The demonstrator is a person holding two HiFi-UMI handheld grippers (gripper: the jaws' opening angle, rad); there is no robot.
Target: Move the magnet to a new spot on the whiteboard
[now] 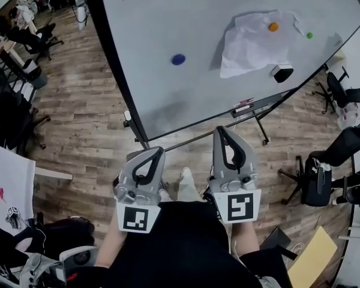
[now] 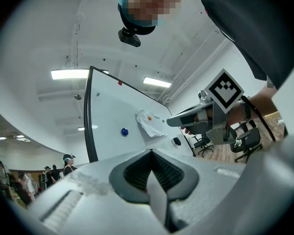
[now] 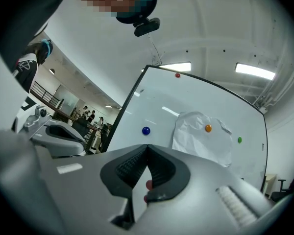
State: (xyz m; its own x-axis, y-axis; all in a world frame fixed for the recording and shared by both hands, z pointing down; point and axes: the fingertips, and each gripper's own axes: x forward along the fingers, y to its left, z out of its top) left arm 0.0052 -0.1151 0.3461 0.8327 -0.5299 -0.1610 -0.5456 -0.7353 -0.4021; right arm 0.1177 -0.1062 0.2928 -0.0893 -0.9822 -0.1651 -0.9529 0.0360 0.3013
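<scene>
Evidently we have yet to start: our left gripper [image 1: 158, 151] and right gripper [image 1: 219, 129] are both pressed together on nothing, hanging well short of the whiteboard [image 1: 168, 17]. Ahead of them the blue magnet [image 1: 178, 59] sits untouched on bare board, with an orange magnet [image 1: 273, 26] pinning paper [image 1: 249, 47] off to the right gripper's far side. Reaching, pinching and re-placing are all left, we judge.

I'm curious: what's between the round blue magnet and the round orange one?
Head view: from the round blue magnet, bare whiteboard, then crumpled white paper under the round orange magnet.

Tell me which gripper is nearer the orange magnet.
Right. In the head view the right gripper sits below the orange magnet, slightly left; the left gripper is farther left and lower.
</scene>
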